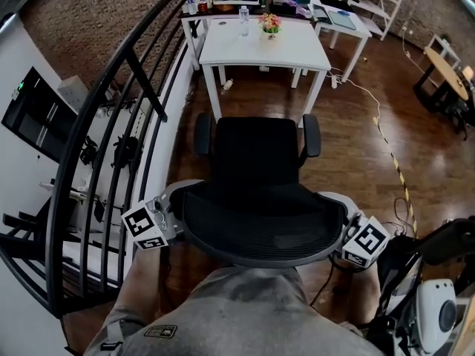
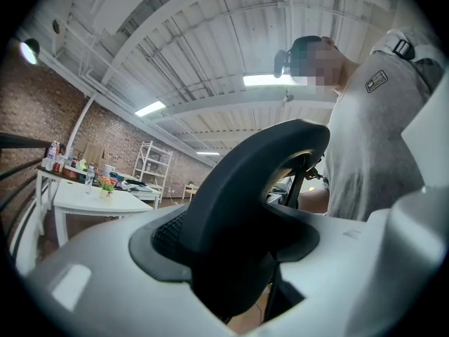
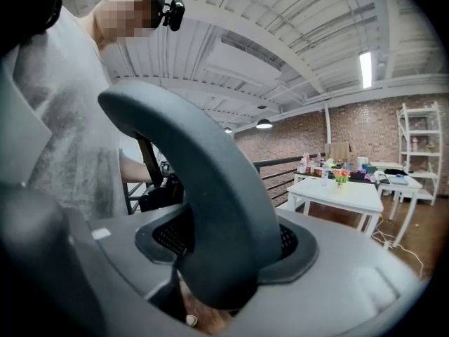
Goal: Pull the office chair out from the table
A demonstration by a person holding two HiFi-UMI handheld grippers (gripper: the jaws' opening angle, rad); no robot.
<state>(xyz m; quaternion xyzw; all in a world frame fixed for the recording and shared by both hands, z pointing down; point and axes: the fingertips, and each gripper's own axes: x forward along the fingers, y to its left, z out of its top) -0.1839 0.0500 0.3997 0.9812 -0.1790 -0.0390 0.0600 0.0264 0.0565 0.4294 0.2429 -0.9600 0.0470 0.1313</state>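
The black mesh office chair (image 1: 256, 154) stands well back from the white table (image 1: 267, 47), its seat facing the table and its curved backrest (image 1: 260, 228) right in front of me. My left gripper (image 1: 178, 202) sits at the backrest's left end and my right gripper (image 1: 338, 212) at its right end. In the left gripper view the dark backrest rim (image 2: 242, 181) lies between the grey jaws of the left gripper (image 2: 238, 258), with a gap on one side. The right gripper (image 3: 217, 265) likewise straddles the rim (image 3: 210, 188) loosely. Both are open.
A black stair railing (image 1: 111, 124) runs along the left. A bottle (image 1: 243, 21) and flowers (image 1: 270, 24) stand on the table. A cable and striped tape (image 1: 393, 162) cross the wood floor at right. Equipment (image 1: 438, 310) stands at bottom right; a round table (image 1: 445, 69) is far right.
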